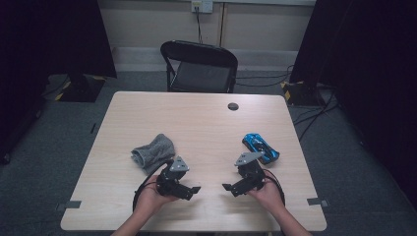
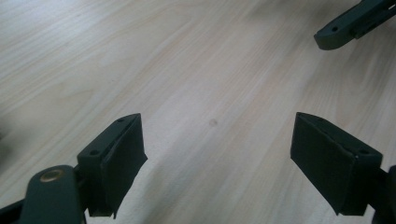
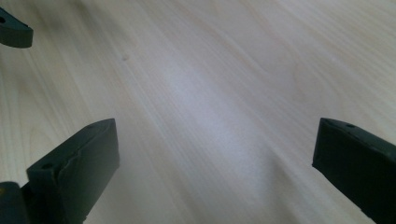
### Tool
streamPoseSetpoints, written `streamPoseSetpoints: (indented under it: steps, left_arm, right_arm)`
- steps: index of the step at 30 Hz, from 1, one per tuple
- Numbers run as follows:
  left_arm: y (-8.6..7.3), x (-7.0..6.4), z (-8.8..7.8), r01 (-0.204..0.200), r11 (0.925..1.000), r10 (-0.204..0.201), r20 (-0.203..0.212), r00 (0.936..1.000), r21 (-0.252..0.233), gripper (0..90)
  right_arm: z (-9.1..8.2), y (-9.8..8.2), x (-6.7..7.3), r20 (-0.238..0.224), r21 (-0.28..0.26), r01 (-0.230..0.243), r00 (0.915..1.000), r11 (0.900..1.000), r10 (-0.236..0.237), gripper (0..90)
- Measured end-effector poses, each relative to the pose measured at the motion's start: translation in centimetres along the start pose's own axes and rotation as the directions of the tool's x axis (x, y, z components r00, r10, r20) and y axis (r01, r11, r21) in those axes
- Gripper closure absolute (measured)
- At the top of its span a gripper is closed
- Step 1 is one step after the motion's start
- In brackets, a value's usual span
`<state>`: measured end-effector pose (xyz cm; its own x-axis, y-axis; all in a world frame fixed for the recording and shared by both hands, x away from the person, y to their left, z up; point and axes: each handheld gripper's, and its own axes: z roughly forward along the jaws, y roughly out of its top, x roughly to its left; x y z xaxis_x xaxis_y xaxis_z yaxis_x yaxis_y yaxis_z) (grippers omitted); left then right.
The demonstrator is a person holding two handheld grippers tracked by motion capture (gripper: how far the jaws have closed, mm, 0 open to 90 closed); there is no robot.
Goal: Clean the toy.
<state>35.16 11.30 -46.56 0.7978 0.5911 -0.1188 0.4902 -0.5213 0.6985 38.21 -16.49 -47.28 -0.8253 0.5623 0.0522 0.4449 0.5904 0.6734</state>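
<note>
from above, the left gripper (image 1: 195, 190) and right gripper (image 1: 227, 187) face each other low over the bench (image 1: 206, 123), grey cloth (image 1: 153, 150) near the left, blue toy car (image 1: 260, 147) just beside the right. in both gripper views the fingers (image 2: 122, 158) stand wide apart over bare wood, holding nothing. the cloth looks soft and light, best pinched at a fold; the car hard and slick, best held across its sides.

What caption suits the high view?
Two open hand-held grippers face each other between grey cloth and blue toy car.

Black folding chair (image 1: 199, 66) behind wooden table (image 1: 196, 118); wall socket (image 1: 201, 6); floor cables (image 1: 314, 115).
</note>
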Motion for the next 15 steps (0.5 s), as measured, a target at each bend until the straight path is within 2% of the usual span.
streamPoseSetpoints:
  steps: [7, 9, 12, 15]
  left_arm:
    - [-0.7, -0.6, 0.7, -0.033, 0.9989, 0.033, -0.012, 0.9994, 0.035, 17.4]
    - [-1.1, -0.7, 0.8, -0.022, 0.9990, 0.023, -0.008, 0.9997, 0.038, 17.1]
    - [-1.4, -0.8, 1.1, -0.037, 0.9978, 0.038, -0.015, 0.9992, 0.056, 17.0]
    - [-1.5, -0.6, 1.0, -0.030, 0.9978, 0.031, -0.017, 0.9994, 0.060, 17.0]
  right_arm:
    - [0.8, -1.2, 0.8, -0.014, 0.025, 0.004, 0.9999, 1.000, -0.004, 0.0]
    - [0.9, -1.4, 1.0, -0.021, 0.030, 0.008, 0.9998, 1.000, -0.007, 0.0]
    - [1.1, -1.6, 1.3, -0.014, 0.040, 0.029, 0.9995, 0.999, -0.029, 0.0]
    - [1.3, -1.8, 1.5, -0.019, 0.045, 0.033, 0.9993, 0.998, -0.032, 0.0]
